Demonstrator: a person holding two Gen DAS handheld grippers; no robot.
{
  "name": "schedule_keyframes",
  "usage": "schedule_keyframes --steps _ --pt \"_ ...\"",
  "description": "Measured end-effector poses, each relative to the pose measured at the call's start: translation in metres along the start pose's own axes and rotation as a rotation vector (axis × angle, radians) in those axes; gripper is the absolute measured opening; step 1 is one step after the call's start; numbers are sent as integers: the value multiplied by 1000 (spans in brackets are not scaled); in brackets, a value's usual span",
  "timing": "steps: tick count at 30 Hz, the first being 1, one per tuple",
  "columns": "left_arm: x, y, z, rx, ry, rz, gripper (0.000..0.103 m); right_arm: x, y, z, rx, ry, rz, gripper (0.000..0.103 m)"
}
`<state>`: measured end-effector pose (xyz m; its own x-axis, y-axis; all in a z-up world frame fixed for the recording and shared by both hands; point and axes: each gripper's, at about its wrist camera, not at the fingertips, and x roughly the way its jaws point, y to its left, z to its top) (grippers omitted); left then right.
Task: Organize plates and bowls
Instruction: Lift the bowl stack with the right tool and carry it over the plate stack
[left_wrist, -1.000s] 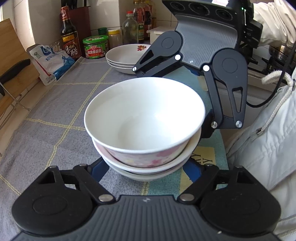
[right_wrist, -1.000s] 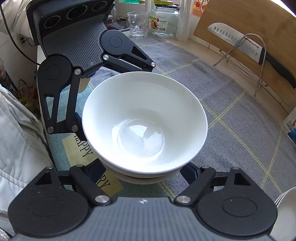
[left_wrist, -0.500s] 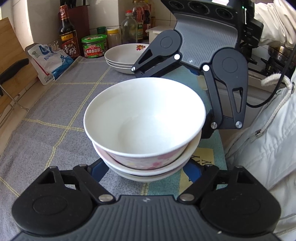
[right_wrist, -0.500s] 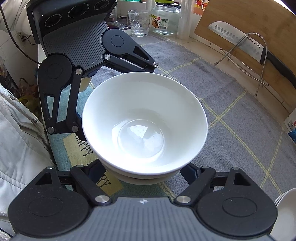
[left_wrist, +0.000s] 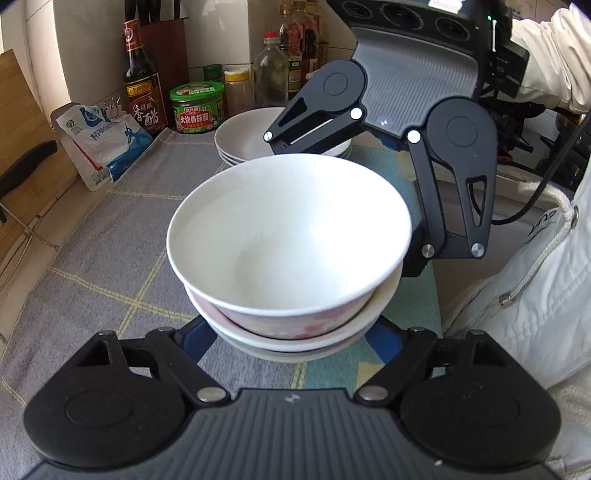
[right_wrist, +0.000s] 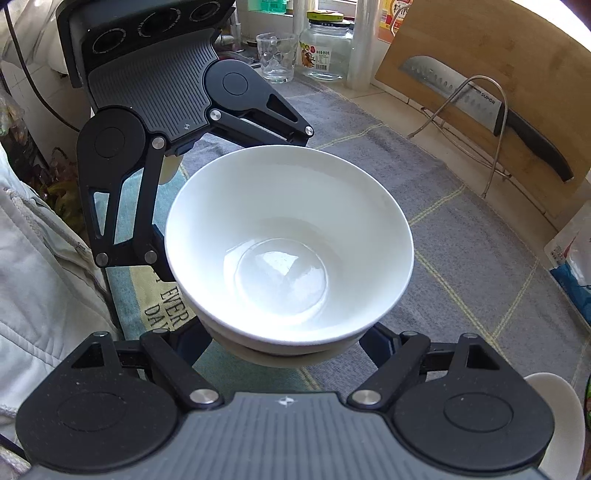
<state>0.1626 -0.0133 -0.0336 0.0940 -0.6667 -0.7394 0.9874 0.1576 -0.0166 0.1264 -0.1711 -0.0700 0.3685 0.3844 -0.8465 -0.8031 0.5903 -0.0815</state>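
A stack of white bowls, the top one with a pink flower pattern outside, fills the middle of both views. My left gripper and my right gripper face each other across the stack. Each has its fingers spread wide around the lower bowls, fingertips hidden under the rims. The right gripper shows opposite in the left wrist view, the left gripper opposite in the right wrist view. A stack of shallow white plates sits behind, beside the jars.
Grey checked cloth covers the counter. Sauce bottles, a green-lid jar and a salt bag stand at the back. A knife on a wire rack leans on a cutting board. A glass stands far back. Another white dish rim shows at lower right.
The bowl stack and both grippers have moved together toward the plates and jars; the plates and bottles now look nearer. The grip on the stack looks unchanged.
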Motion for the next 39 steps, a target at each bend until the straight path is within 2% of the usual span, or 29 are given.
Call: schedule_keyframes --steps 15,21,23,24,32,39 --pt "69 -3 101 34 -67 53 86 -73 -76 -53 -68 6 -86 89" --pt "101 -5 131 59 -75 45 86 -89 -102 -79 -58 21 -116 89" --pt "111 -6 138 63 -73 43 86 -91 -109 -88 -53 27 -122 89" --pt "116 -6 141 72 -100 46 86 -93 -114 -93 -50 29 -123 89" --pt "150 -4 153 54 -84 32 86 -88 -136 -116 -37 55 -119 89" --pt "163 -3 157 37 -74 31 86 -85 -143 -125 -33 66 -103 89"
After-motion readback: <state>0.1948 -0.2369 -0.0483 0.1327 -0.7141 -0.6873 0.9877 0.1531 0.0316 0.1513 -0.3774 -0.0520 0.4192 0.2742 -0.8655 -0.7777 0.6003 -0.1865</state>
